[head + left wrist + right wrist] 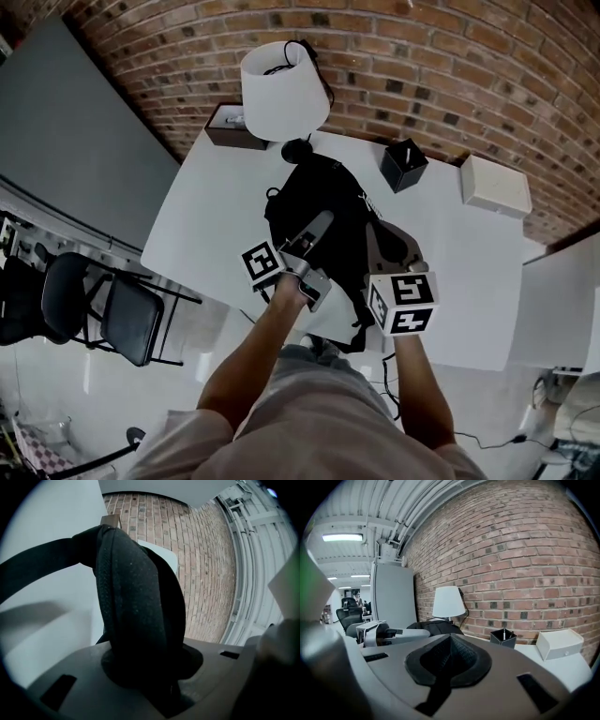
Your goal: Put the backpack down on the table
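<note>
Black backpack (319, 202) lies on the white surface (211, 220), midway between its left and right ends, with its far end just short of the lamp (281, 89).

My left gripper (321, 225) is clamped on a padded black strap (136, 606) that arches up and over from between its jaws. My right gripper (373, 230) sits at the backpack's right side with its jaws closed together, and I see nothing held between them.

To finish well, I judge that I should lower the strap until it goes slack and the bag's weight is fully on the surface. Only then should I let the left gripper part, and draw it back toward the near edge without snagging the strap. I should also keep the bag from nudging the lamp or the black pen holder (404, 165) at far right.

No brand, label or legible writing shows. The gripper cubes carry only square black-and-white markers.
</note>
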Demonstrator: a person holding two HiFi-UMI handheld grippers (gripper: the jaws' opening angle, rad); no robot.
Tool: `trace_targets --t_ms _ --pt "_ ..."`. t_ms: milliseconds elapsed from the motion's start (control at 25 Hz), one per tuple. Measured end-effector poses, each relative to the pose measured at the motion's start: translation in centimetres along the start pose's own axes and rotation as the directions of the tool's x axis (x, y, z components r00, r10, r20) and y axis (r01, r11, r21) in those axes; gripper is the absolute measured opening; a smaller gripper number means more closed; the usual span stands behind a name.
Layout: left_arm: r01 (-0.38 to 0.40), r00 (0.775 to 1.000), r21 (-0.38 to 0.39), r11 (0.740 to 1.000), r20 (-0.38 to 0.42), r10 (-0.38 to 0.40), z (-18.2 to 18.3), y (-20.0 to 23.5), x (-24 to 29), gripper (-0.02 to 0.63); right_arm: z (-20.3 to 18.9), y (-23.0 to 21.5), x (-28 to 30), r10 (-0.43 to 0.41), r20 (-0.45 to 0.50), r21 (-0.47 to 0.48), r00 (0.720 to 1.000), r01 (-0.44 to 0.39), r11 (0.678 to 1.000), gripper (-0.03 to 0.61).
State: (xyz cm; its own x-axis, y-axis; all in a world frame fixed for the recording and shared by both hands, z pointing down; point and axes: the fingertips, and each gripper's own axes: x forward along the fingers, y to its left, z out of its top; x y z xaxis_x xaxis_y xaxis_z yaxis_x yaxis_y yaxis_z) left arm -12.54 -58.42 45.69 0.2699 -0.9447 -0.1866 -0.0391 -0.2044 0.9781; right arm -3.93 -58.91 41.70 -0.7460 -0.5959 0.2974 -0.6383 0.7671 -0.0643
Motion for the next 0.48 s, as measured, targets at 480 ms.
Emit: trace_targets --t_ms 480 --pt "-0.059 0.998 0.027 0.998 0.032 0.058 2.0 1.4 -2.5 0.104 -0.7 3.2 1.8 0.070 -0.002 0.013 0.998 -0.070 0.997 0.002"
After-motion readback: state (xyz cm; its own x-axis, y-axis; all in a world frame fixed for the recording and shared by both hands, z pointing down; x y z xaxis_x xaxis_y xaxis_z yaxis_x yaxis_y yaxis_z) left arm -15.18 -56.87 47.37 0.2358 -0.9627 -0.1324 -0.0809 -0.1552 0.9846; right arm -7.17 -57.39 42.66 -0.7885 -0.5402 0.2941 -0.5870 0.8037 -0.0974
